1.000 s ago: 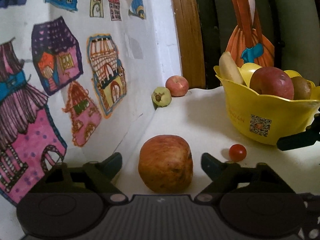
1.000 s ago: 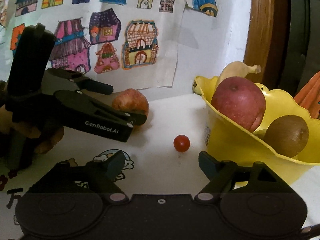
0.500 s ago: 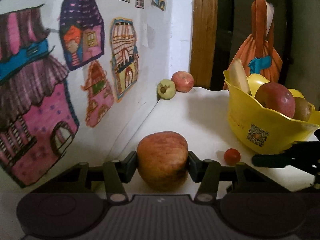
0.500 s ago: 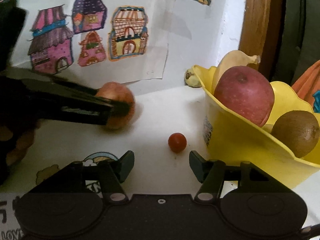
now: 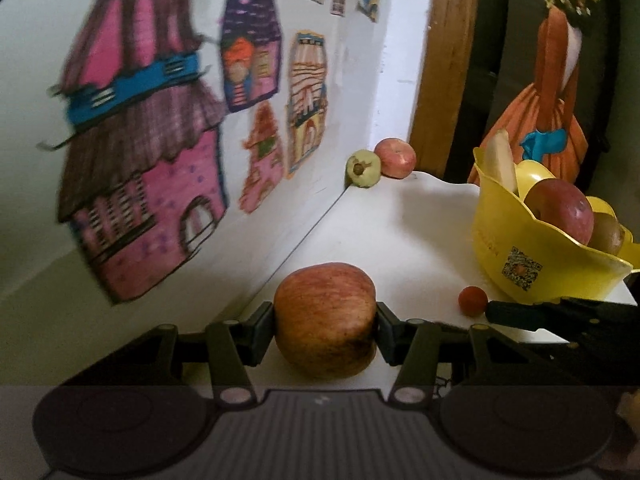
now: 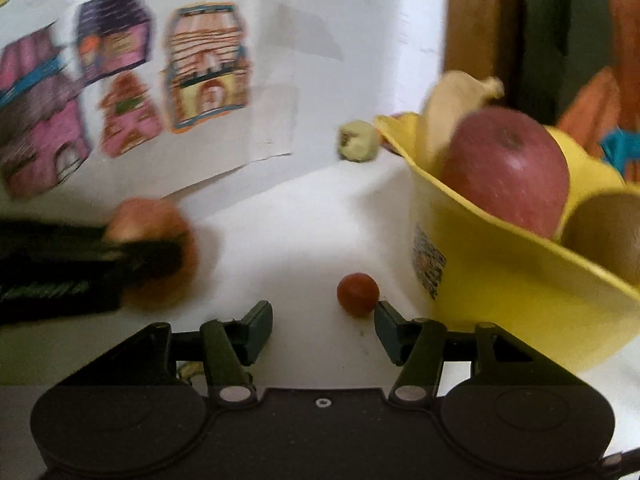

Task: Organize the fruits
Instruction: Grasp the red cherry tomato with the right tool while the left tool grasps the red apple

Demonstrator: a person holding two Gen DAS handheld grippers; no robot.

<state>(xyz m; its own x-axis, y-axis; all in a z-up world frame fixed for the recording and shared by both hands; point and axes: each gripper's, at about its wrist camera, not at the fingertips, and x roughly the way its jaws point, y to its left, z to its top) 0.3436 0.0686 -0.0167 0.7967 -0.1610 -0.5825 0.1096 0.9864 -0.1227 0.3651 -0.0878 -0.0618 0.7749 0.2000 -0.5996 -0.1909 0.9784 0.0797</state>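
Left wrist view.
- Left gripper (image 5: 325, 322): jaws closed on the orange-red apple (image 5: 325, 324), one pad pressed to each flank; whether the apple's base touches the white counter (image 5: 400, 232) cannot be told.
- Cherry tomato (image 5: 473, 301): on the counter to the right of the held apple, just beside the foot of the yellow bowl (image 5: 532, 264).
- Right gripper's dark finger (image 5: 560, 314): reaches in from the right edge, its tip touching or nearly touching the tomato.
- Yellow bowl: scalloped rim, QR sticker on its wall; holds a large red apple (image 5: 560, 212), a kiwi (image 5: 608, 232) and a pale banana (image 5: 500, 160) standing at the back.
- Far corner: a green fruit (image 5: 363, 168) and a small red apple (image 5: 396, 158), touching, by the wooden door frame (image 5: 444, 64).
- Wall on the left: paper drawings of houses (image 5: 140, 184).

Right wrist view (blurred).
- Right gripper (image 6: 323, 330): jaws open, nothing between them; the cherry tomato (image 6: 358, 294) lies on the counter (image 6: 288, 240) just ahead, close to the right-hand fingertip.
- Yellow bowl (image 6: 500, 280): fills the right side, directly behind the tomato, with the red apple (image 6: 504, 168), kiwi (image 6: 608, 236) and banana (image 6: 452, 104) inside.
- Left gripper (image 6: 152, 252): dark, at the left edge, clamped on the orange-red apple (image 6: 160, 220).
- Green fruit (image 6: 358, 146): by the wall behind the bowl's rim.
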